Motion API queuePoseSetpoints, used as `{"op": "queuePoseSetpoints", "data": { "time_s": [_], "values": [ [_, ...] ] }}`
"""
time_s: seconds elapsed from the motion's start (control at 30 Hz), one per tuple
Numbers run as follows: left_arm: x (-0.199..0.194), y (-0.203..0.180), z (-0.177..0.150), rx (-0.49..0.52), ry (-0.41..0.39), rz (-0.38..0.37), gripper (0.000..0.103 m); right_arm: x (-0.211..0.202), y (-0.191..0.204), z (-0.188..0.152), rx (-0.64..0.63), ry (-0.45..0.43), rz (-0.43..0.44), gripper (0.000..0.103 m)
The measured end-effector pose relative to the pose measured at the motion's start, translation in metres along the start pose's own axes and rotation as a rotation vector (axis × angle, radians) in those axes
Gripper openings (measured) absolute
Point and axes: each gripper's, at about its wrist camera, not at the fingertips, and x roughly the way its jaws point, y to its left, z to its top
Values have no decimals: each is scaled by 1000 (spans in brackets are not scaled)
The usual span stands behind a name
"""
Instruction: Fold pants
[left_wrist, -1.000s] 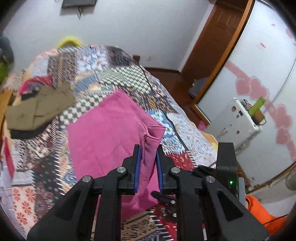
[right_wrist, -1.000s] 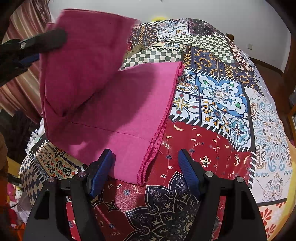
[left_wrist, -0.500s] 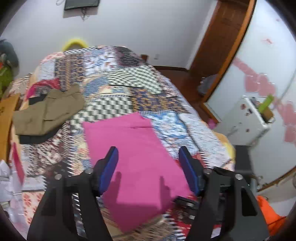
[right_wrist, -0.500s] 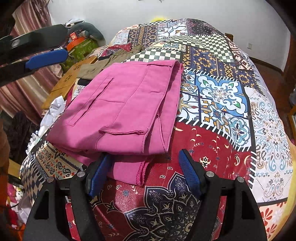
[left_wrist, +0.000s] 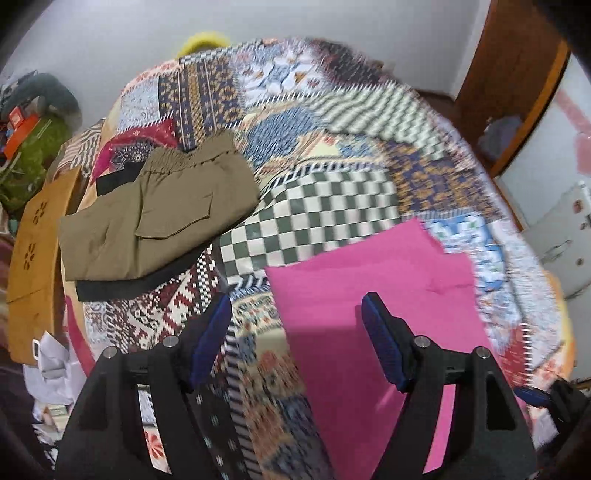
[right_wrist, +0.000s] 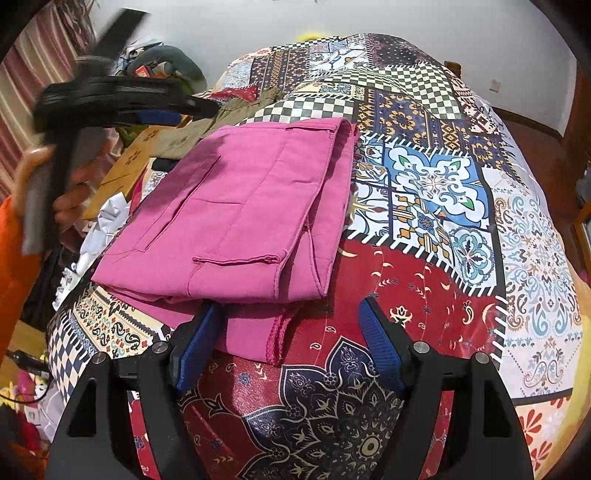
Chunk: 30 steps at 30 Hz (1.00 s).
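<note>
Where the left wrist view adds one olive pants (left_wrist: 155, 218), both show one folded pink pants (right_wrist: 240, 221) (bed (right_wrist: 424, 184)); left gripper (left_wrist: 295, 332) and right gripper (right_wrist: 288, 347) jaws wide, empty.

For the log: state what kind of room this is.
Most likely a home bedroom: the pink pants lie on a bed under a patchwork bedspread, folded olive pants wait nearby, and a wooden door stands behind.

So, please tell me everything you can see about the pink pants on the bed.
The pink pants are folded into a flat, roughly rectangular stack of soft woven-looking cloth. A slit pocket and a patch pocket show on top. A lower layer with a stitched hem sticks out at the near edge. They lie on the patchwork bedspread, near its left side. Neither gripper holds them; both are open.
</note>
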Motion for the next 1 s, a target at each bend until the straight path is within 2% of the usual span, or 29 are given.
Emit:
{"op": "queuePoseSetpoints", "data": {
  "time_s": [0.07,0.17,0.2,0.27,0.5,0.7,0.9,1.0],
  "values": [
    [25,-1,2,21,41,44,74,-1,-2,0,7,0,-2,73],
    [48,1,-3,43,81,69,81,-4,-7,-1,22,0,-5,73],
    [49,3,-6,53,69,75,87,-5,-9,-1,26,0,-8,73],
    [47,9,-10,57,59,87,92,-8,-14,-1,36,-1,-20,73],
    [26,36,-37,29,57,111,92,-20,-25,-3,54,-18,-81,73],
    [-1,55,-74,-19,73,72,92,-33,-25,-2,58,-60,-116,73],
    [-24,50,-111,-14,67,42,92,-48,-16,1,33,-113,-121,73],
    [-34,45,-127,-21,66,0,92,-50,-8,2,10,-126,-120,73]
  ]
}}
